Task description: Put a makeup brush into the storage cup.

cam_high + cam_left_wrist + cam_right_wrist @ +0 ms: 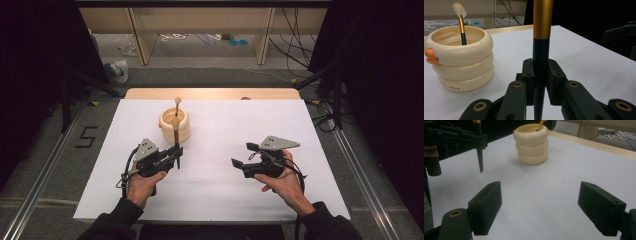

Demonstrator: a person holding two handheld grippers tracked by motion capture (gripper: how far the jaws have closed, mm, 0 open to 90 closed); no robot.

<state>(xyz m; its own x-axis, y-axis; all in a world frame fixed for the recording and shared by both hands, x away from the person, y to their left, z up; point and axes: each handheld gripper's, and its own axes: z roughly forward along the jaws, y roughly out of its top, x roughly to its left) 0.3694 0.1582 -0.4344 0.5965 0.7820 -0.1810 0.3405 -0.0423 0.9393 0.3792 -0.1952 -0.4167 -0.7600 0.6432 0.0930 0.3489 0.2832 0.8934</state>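
My left gripper (pixel 177 152) (pixel 541 70) is shut on the dark handle of a makeup brush (pixel 175 132) (pixel 541 50) with a gold ferrule. The brush stands upright, its pointed end (pixel 480 157) hanging just above the white table. Just behind it stands a cream ringed holder (pixel 174 126) (pixel 459 60) (pixel 532 143) with a second brush (pixel 177 107) (pixel 461 25) leaning inside, bristles up. My right gripper (pixel 241 154) (pixel 542 205) hovers open over the table's right half, nothing between its jaws, pointing toward the holder.
A white sheet (pixel 225 125) covers the table, with a wooden strip (pixel 210 93) along the far edge. Dark curtains hang at both sides. Metal rails (pixel 45 165) run along the floor beside the table. The holder has a small orange knob (pixel 430 55).
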